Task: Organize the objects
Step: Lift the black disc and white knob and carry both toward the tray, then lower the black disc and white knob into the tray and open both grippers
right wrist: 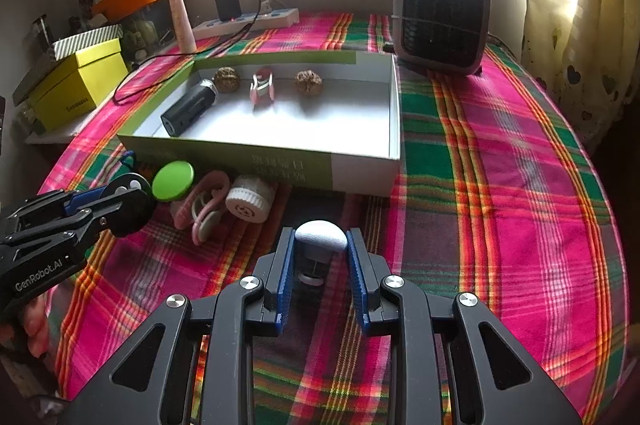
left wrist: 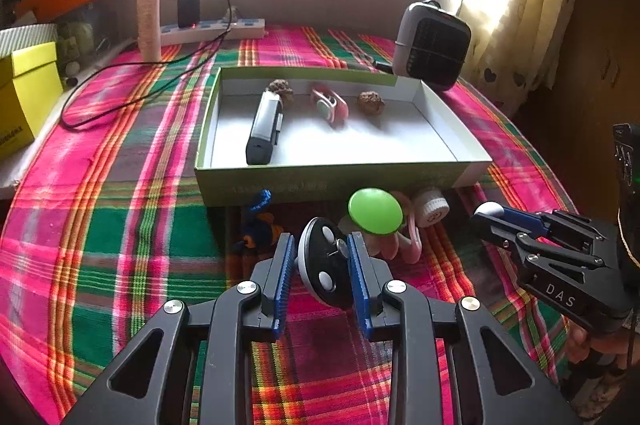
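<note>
On a plaid-covered table (right wrist: 500,153), a shallow open box (left wrist: 340,181) waits with bare floor along its near wall, a dark device, a pink clip and two walnuts kept toward its far edge. The left gripper (left wrist: 322,245) grips a black disc (left wrist: 326,265) just short of the box's near wall; the right gripper (right wrist: 320,245) clamps a white-capped piece (right wrist: 322,235) nearby. Each load likely needs lifting clear of that wall before release. A green disc (left wrist: 375,211) and other small items crowd the wall's foot.
</note>
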A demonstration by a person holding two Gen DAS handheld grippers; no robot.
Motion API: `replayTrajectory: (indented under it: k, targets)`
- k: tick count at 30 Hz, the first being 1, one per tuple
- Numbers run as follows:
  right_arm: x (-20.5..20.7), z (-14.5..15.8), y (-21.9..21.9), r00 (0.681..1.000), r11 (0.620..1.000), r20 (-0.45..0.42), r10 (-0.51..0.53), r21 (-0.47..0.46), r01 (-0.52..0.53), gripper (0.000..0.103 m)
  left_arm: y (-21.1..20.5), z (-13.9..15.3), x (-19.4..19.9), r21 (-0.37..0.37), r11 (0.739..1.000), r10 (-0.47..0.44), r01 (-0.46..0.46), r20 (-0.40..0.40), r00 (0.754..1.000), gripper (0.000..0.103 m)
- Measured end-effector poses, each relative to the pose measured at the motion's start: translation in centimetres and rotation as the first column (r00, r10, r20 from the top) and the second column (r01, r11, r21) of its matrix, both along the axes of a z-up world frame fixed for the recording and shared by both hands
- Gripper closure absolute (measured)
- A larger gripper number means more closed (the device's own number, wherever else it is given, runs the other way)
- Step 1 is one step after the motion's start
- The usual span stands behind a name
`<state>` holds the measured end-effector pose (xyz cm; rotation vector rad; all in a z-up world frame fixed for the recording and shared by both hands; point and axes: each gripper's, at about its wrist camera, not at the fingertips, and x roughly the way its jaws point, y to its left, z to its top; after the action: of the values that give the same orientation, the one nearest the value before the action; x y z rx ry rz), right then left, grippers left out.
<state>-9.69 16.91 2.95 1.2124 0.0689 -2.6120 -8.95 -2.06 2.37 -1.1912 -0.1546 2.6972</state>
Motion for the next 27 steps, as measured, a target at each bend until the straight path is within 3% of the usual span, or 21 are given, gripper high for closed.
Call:
replayTrajectory:
  k: [15,27]
  targets:
    - [-2.3,2.7,-0.9,0.998,0.999,-0.049,0.029,-0.015,-0.03,0.077,-0.1,2.1,-1.9,-0.001,1.0,0.003,-0.003,-0.042,0.999,0.078]
    - [-6.6,2.7,-2.4,0.997,0.998,-0.046,0.06,0.0,-0.06,0.077,0.4,2.8,-5.7,-0.013,1.0,-0.015,0.014,-0.064,0.998,0.078]
